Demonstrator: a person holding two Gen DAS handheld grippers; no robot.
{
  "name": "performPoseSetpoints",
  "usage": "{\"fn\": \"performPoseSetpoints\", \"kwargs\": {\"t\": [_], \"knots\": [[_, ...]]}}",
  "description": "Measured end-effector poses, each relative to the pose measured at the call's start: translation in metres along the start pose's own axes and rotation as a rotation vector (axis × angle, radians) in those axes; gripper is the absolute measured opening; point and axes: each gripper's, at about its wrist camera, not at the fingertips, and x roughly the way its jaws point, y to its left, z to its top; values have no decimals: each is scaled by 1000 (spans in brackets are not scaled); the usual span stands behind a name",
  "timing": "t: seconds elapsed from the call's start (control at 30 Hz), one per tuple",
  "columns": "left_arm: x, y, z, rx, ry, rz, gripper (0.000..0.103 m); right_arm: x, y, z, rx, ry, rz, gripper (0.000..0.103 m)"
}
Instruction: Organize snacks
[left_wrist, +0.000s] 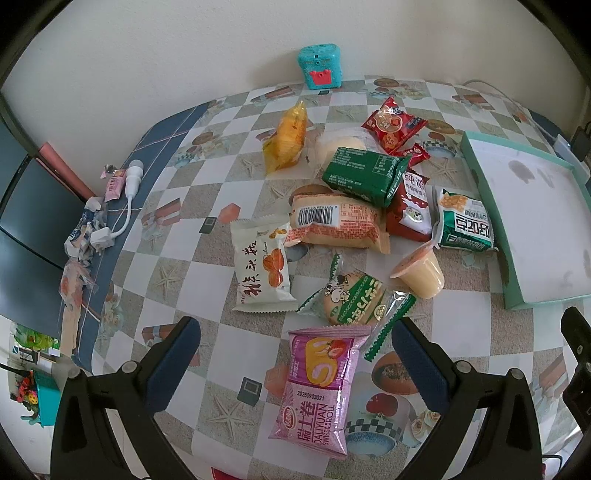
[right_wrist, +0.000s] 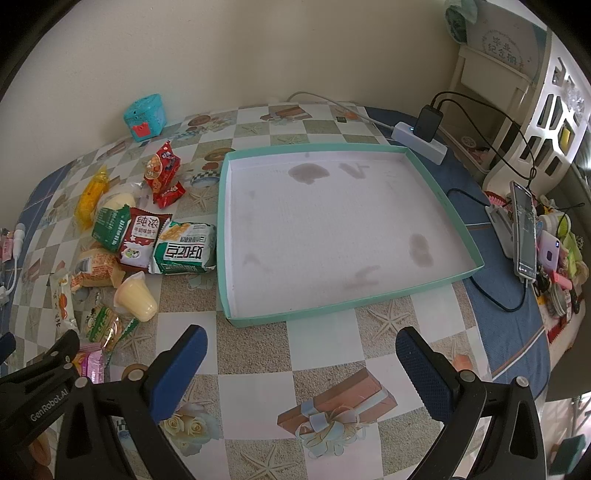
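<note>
Several snack packets lie piled on the checked tablecloth left of an empty teal-rimmed tray (right_wrist: 436, 192), also in the left wrist view (left_wrist: 476, 173). My left gripper (left_wrist: 295, 336) is open, its fingers either side of a pink Swiss-roll packet (left_wrist: 317, 391). Behind that lie a green-white cake packet (left_wrist: 354, 299), a jelly cup (left_wrist: 421, 273), a white packet (left_wrist: 258, 262), an orange packet (left_wrist: 336, 221), a green packet (left_wrist: 365, 173) and a yellow packet (left_wrist: 286, 136). My right gripper (right_wrist: 301, 343) is open and empty above the cloth, just before the tray's near rim.
A teal toy box (left_wrist: 320, 66) stands by the wall. A charger cable and wrappers (left_wrist: 107, 218) lie at the table's left edge. A power strip (right_wrist: 421, 142), a phone on a stand (right_wrist: 524, 232) and clutter sit right of the tray.
</note>
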Motion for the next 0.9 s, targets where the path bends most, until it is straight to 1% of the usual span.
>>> {"fn": "performPoseSetpoints", "kwargs": {"t": [0.9], "knots": [[1, -3, -2, 5, 11, 1, 103, 0, -1, 0, 4, 1, 0, 103]]}}
